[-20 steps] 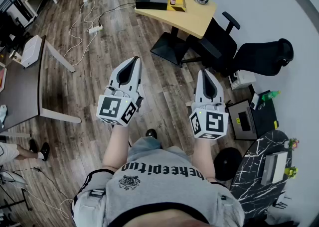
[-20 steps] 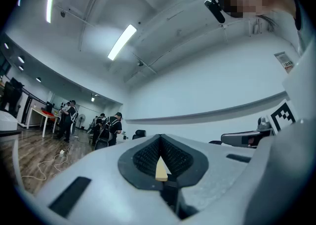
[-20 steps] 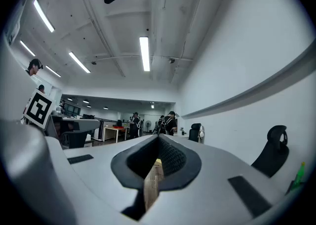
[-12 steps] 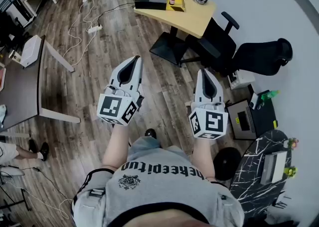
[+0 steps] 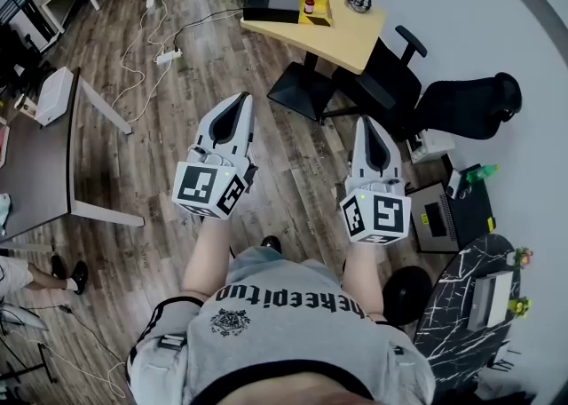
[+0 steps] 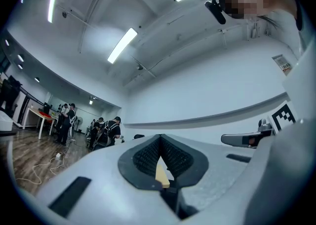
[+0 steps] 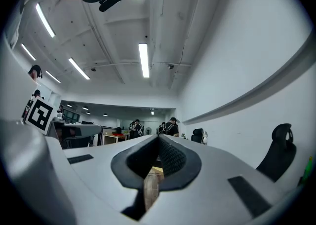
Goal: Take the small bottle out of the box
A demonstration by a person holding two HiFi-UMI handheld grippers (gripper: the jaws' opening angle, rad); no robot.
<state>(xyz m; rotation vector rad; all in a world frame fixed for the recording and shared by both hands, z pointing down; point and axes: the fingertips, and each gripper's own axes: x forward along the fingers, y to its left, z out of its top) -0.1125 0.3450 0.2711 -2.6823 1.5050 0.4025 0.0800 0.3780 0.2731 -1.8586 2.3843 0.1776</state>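
Small reddish bottle (image 5: 309,3), flat yellow box (image 5: 319,12)

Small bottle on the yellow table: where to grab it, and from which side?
Probably its upper part, coming down from above. The small bottle stands upright in the yellow box, whose walls likely block a low side grip. It is too far away for finer detail.

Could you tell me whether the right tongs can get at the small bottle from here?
Probably not yet: the right tongs hang shut over the floor, while the small bottle stands in the box on the yellow table far ahead.
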